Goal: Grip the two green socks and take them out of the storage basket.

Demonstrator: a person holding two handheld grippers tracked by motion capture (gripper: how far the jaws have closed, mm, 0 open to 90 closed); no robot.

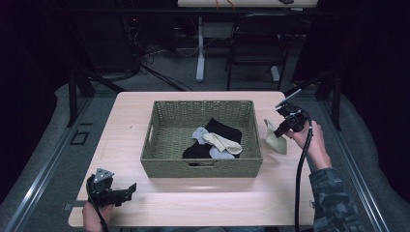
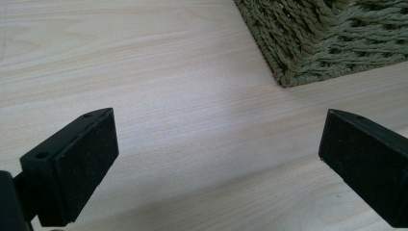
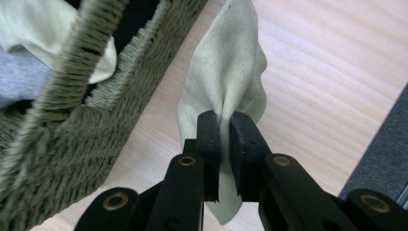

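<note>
Sock (image 3: 226,77) is what we are pinching in our right gripper (image 3: 225,126), a pale cream one hanging just outside the right wall of the basket (image 1: 203,166), its lower end near the table (image 1: 130,116). The jaws are closing on a narrow fold of cloth only, so we are judging the hold as thin: a quick swing could be pulling the fabric free and dropping it beside the basket rather than inside. The woven rim (image 3: 91,43) is standing right next to our jaws, and the dangling end could be catching on it as we are carrying it over. Our left gripper (image 1: 116,193) is resting wide apart, holding nothing, well away at the near left corner, so it is offering no support if the sock slips. Other socks (image 1: 217,142) are lying inside already.
</note>
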